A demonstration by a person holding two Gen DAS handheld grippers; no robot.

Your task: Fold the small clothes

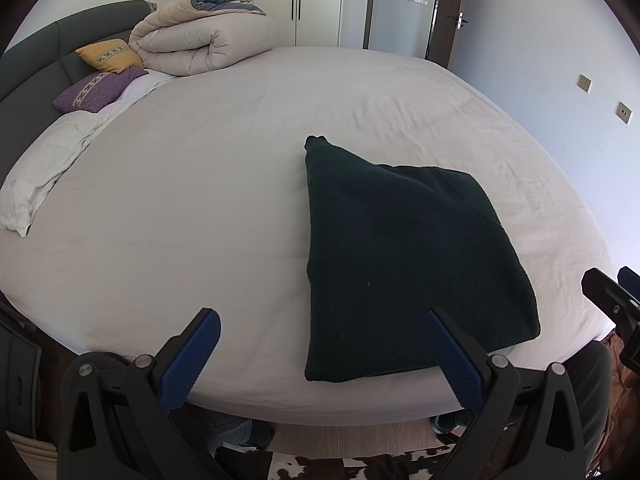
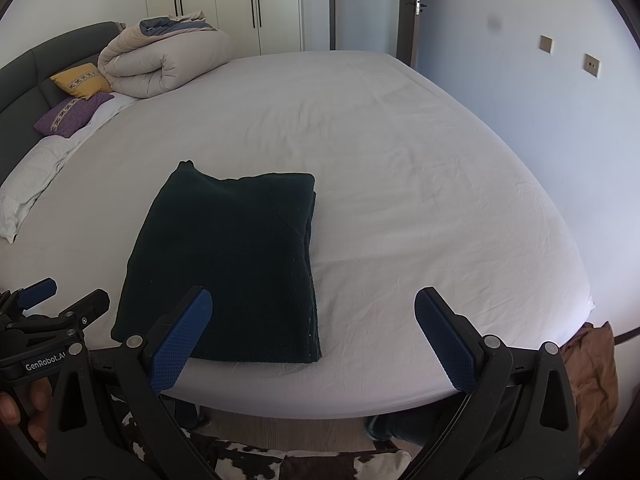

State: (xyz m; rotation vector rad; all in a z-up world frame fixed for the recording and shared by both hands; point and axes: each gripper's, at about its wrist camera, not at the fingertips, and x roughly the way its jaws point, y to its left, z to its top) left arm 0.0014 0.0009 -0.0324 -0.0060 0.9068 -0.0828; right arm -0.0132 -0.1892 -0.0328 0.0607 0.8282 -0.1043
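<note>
Item: dark green knitted garment [image 1: 404,264], folded into a rough rectangle, lying flat near the front edge of the wide bed with its pale grey fitted sheet [image 1: 224,184].

Your left gripper [image 1: 324,328]: blue-padded fingers spread wide, holding nothing, poised above the bed's front edge, just short of the garment's near left corner.

Your right gripper [image 2: 314,312]: equally wide open and empty, at the garment's near right corner.

Head end: rolled beige duvet [image 1: 200,40], yellow cushion [image 1: 110,55], purple cushion [image 1: 98,89].

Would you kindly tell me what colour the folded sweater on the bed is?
Very dark green, nearly black; the sweater shows best in the right wrist view.
</note>
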